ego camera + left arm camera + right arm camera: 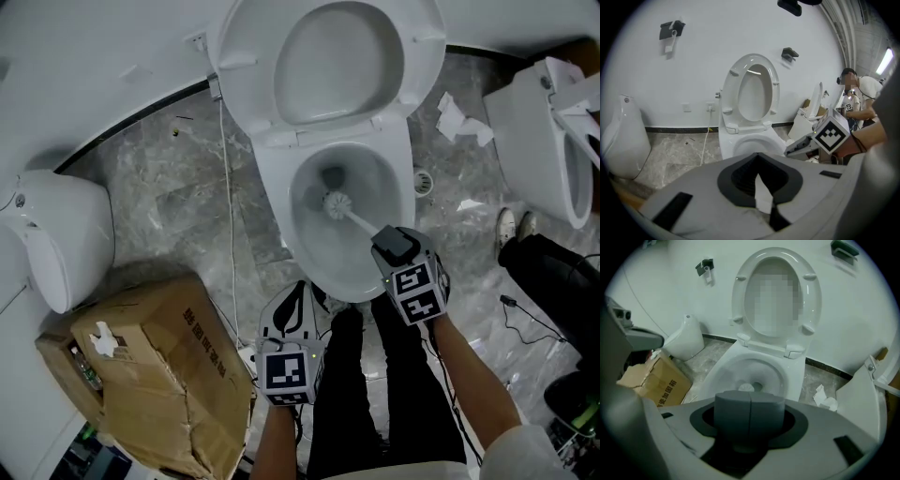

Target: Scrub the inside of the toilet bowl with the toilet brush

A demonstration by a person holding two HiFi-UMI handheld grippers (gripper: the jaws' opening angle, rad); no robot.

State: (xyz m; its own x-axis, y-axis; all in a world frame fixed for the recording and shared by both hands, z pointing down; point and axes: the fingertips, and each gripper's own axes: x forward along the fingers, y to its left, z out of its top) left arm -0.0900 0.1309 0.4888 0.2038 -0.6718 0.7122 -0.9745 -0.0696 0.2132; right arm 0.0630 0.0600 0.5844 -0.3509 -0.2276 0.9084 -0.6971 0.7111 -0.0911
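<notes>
The white toilet (281, 178) stands with lid and seat raised. Inside the bowl the toilet brush's white head (335, 203) rests near the drain, and its handle (361, 223) slants back to my right gripper (392, 246), which is shut on it. In the right gripper view the handle's grey end (750, 416) fills the jaws, and the brush head (746, 387) shows low in the bowl (726, 371). My left gripper (292, 305) hangs by my legs, short of the bowl's front, its jaws together with nothing in them (761, 187). It faces the toilet (740, 140).
A crushed cardboard box (159, 375) lies at lower left beside a white urinal (56, 234). A second toilet (539, 141) and another person's legs (553, 272) are at the right. Crumpled paper (459, 120) and a cable (232, 234) lie on the marble floor.
</notes>
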